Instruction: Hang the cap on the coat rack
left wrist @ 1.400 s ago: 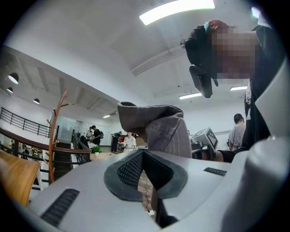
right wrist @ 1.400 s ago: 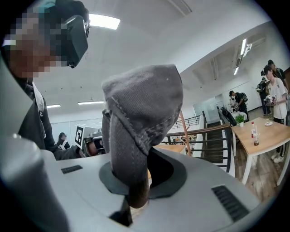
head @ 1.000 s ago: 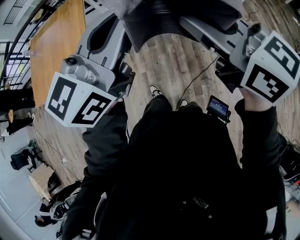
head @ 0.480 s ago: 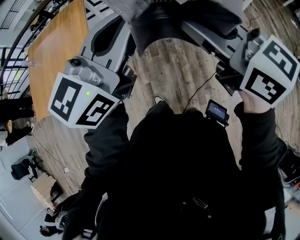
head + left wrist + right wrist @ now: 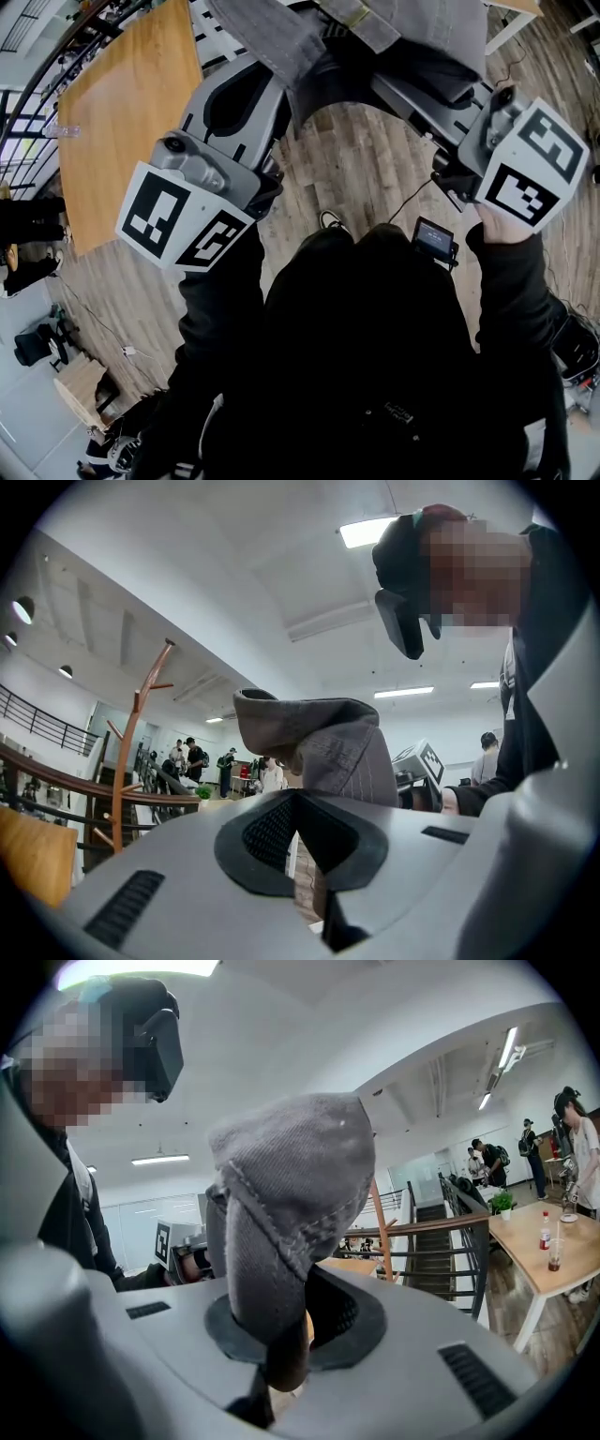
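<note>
Cap (image 5: 291, 1176) tight in left gripper (image 5: 302, 808), right gripper (image 5: 281, 1335).

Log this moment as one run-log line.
cap: held aloft, not yet hung | left gripper: shut on cap | right gripper: shut on cap | coat rack: ahead, apart from cap

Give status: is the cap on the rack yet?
Done: cap picked up, left gripper and right gripper both shut on its fabric. In hand: cap held in the air between them. Left: coat rack stands well off in the left gripper view; no peg carries the cap yet.
</note>
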A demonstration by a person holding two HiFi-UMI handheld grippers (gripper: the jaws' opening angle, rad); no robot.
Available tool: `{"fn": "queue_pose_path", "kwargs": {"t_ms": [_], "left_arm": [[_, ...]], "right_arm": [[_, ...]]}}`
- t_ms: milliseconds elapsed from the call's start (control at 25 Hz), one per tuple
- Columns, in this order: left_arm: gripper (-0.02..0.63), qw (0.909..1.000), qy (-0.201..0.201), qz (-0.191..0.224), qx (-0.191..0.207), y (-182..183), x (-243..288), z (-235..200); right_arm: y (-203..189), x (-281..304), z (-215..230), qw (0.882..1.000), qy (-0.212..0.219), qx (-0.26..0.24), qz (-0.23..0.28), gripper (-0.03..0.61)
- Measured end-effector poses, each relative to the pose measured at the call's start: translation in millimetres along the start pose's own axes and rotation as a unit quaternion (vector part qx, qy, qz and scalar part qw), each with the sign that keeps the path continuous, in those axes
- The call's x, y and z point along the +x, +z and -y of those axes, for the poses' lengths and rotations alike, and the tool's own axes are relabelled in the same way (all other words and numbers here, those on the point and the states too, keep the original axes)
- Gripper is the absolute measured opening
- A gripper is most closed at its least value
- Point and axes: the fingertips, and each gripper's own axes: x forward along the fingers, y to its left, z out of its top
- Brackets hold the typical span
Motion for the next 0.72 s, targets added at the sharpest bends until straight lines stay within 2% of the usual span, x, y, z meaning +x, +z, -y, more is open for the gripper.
{"fn": "queue_pose_path", "kwargs": {"t_ms": [240, 480, 720], "left_arm": [[-0.003, 0.9994, 0.031, 0.008, -0.014, -1.3, -26.4, -41.5], [-0.003, 0.9979, 0.06, 0.014, -0.018, -7.3, -43.7, -54.1], [-0.003, 0.9966, 0.079, 0.022, -0.01, 1.7, -44.8, -64.7]], "right_arm": [[0.4, 49.4, -6.9, 0.999, 0.026, -0.003, -0.022, 0.048], [-0.5, 71.7, -14.8, 0.998, 0.056, -0.025, -0.032, 0.048], [3.8, 80.6, -9.9, 0.996, 0.081, -0.02, -0.027, 0.048]]}}
